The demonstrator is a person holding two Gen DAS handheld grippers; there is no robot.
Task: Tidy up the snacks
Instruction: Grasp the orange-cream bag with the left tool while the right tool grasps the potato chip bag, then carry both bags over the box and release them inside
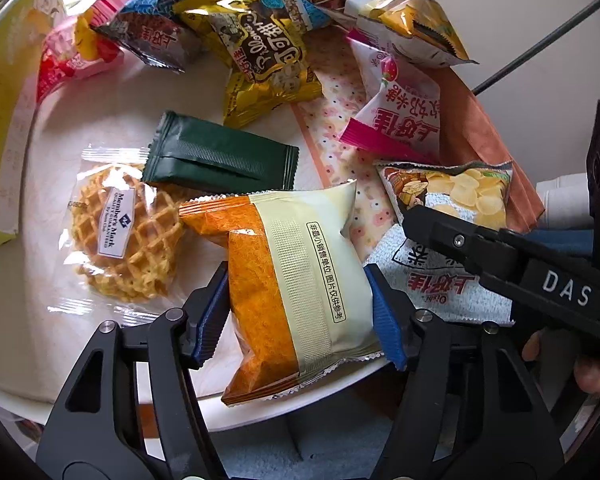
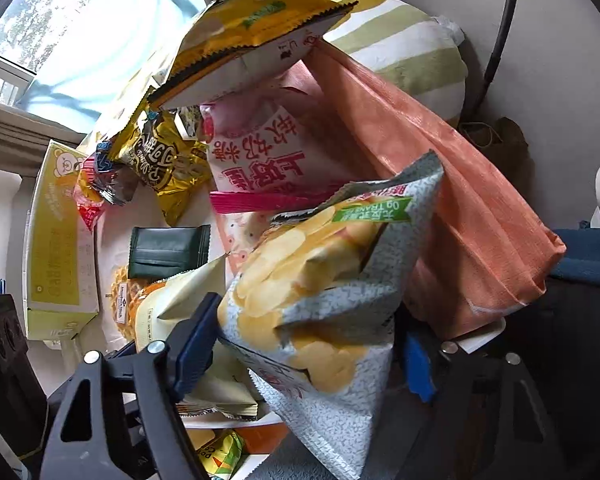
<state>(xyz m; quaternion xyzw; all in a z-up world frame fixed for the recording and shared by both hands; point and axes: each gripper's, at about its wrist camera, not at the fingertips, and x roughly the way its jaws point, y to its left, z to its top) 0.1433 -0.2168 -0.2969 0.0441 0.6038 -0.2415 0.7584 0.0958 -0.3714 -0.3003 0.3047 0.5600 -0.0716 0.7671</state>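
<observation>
My left gripper is shut on an orange and cream snack packet at the near edge of the white round table. My right gripper is shut on a grey potato chip bag, which is also seen in the left wrist view; the black right gripper's body reaches over it. Loose snacks lie beyond: a waffle in clear wrap, a dark green packet, a gold cocoa packet and a pink rice cracker bag.
An orange woven bag lies at the right of the table. A yellow box stands at the left edge. More packets are piled at the far side. A striped cushion and a window lie beyond.
</observation>
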